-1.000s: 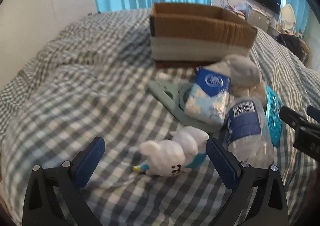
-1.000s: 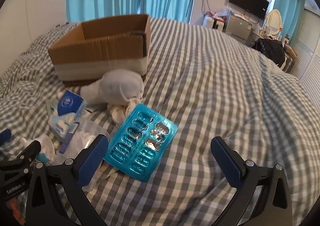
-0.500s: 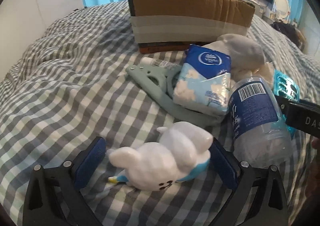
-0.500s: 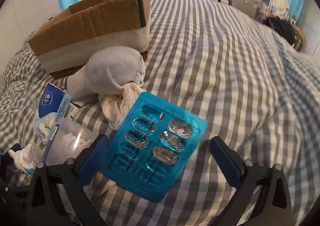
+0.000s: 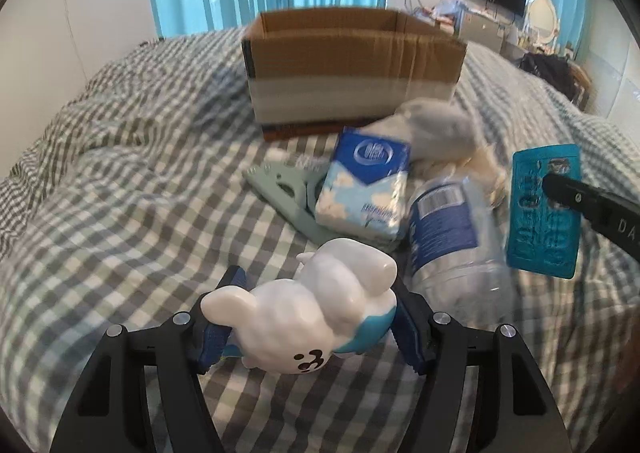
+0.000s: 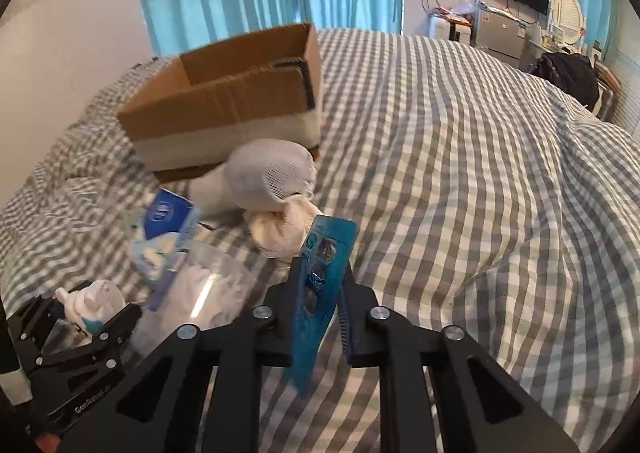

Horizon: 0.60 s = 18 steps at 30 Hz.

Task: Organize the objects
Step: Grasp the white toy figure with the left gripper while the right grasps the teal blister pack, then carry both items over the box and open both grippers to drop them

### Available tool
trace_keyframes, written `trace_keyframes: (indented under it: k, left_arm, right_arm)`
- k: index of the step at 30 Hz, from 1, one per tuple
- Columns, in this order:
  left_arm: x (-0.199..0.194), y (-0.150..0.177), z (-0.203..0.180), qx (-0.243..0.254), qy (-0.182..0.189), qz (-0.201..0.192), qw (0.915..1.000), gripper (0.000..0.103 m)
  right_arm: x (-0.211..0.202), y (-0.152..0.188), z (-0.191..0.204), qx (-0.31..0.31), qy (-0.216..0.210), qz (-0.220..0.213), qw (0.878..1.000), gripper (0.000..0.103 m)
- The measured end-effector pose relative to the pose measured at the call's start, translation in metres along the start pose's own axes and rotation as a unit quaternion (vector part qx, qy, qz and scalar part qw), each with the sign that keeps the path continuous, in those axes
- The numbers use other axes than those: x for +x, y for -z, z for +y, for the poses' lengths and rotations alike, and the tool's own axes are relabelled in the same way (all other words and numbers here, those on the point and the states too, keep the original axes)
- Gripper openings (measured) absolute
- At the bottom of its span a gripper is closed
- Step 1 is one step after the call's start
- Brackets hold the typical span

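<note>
- White hard-plastic bunny figurine with a teal band point(image 5: 320, 309): between the blue pads of my left gripper point(image 5: 316, 317), well in front of the open brown cardboard box point(image 5: 352, 65). The jaws are closing on its flanks. I judge it light, rigid and glossy, so liable to slip; its broad middle is the best hold.
- Clear crumpled plastic bottle with a blue label point(image 5: 448, 237): just right of the figurine, nearer me than the box.
- Teal foil blister pack of tablets point(image 6: 324, 293): clamped edge-on in my right gripper point(image 6: 320, 293), front-right of the box, off the checked bedspread point(image 6: 460, 181). Thin, light, bendable; I would grip its flat margin, not the fragile blisters.
</note>
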<state>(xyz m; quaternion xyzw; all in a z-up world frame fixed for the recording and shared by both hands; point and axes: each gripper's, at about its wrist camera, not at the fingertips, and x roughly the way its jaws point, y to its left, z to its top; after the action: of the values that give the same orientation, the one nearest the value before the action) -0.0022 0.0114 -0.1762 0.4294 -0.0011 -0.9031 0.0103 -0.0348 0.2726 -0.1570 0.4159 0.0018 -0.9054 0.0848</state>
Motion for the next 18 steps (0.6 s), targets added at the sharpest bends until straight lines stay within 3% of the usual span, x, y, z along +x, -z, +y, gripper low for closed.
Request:
trace_keyframes:
  k: [9, 18]
  left_arm:
    - [-0.037, -0.021, 0.009, -0.024, 0.03, -0.027, 0.9989, 0.07]
    - [-0.073, -0.071, -0.001, 0.007, 0.038, -0.085, 0.9956, 0.07]
  right_arm:
    - [-0.049, -0.009, 0.014, -0.022, -0.015, -0.05, 0.998, 0.009]
    - [-0.097, -0.045, 0.034, -0.071, -0.008, -0.106, 0.992, 0.009]
